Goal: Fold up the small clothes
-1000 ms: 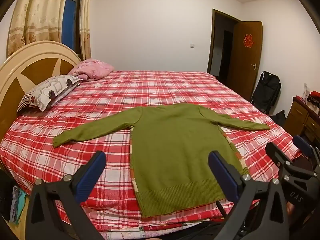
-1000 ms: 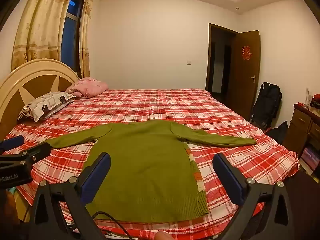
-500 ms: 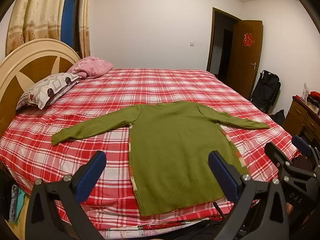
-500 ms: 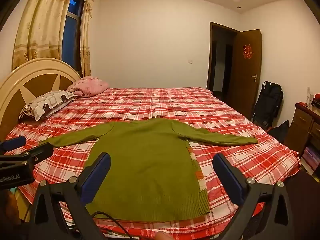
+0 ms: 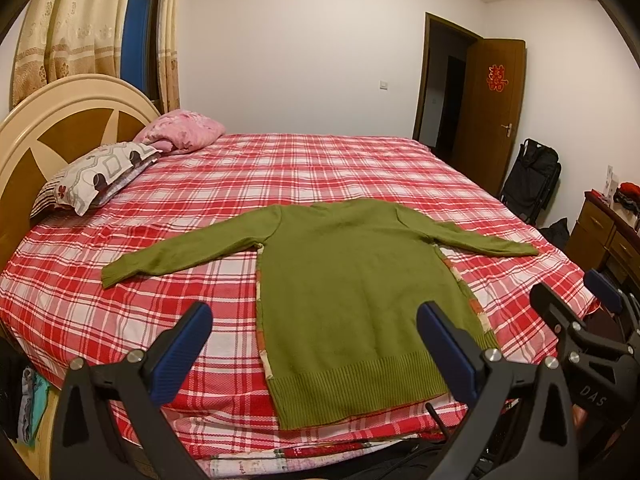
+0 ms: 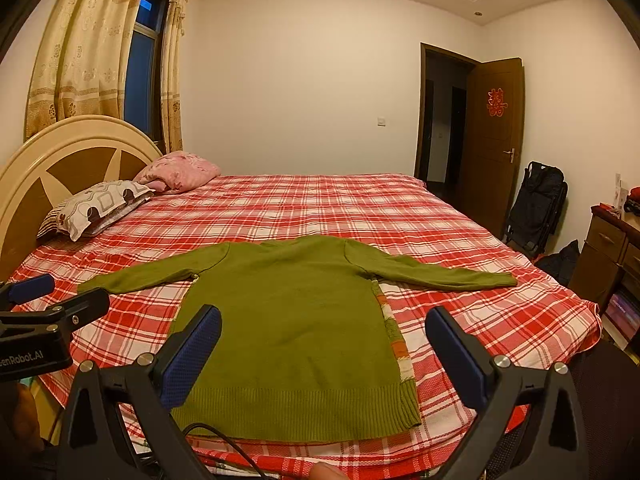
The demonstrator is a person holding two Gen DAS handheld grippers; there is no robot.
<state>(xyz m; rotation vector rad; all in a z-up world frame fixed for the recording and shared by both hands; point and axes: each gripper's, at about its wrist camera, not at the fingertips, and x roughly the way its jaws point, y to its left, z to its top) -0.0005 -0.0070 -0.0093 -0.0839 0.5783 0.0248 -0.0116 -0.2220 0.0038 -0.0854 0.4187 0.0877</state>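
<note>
At the far left I see the bed's curved headboard, and against it a patterned pillow with a pink pillow just beyond, both at the head end of the bed on its red plaid cover.

My left hand-held gripper sits off the near edge of the bed with its blue pads spread wide and nothing between them. In my right wrist view it shows at the left border, level with the near left part of the bed.

The green sweater lies flat and unfolded on the near half of the bed, hem along the near edge and neckline pointing to the far edge. Its left sleeve stretches toward the head end; its right sleeve reaches toward the foot end. A strip of multicoloured fabric shows along both side seams.

My right hand-held gripper is also off the near edge, facing the sweater's hem, fingers spread apart and holding nothing. A black cable loops in front of the hem in that view.

Further right stand the open brown door, a black folded stroller by the wall, and a wooden dresser at the right border.
</note>
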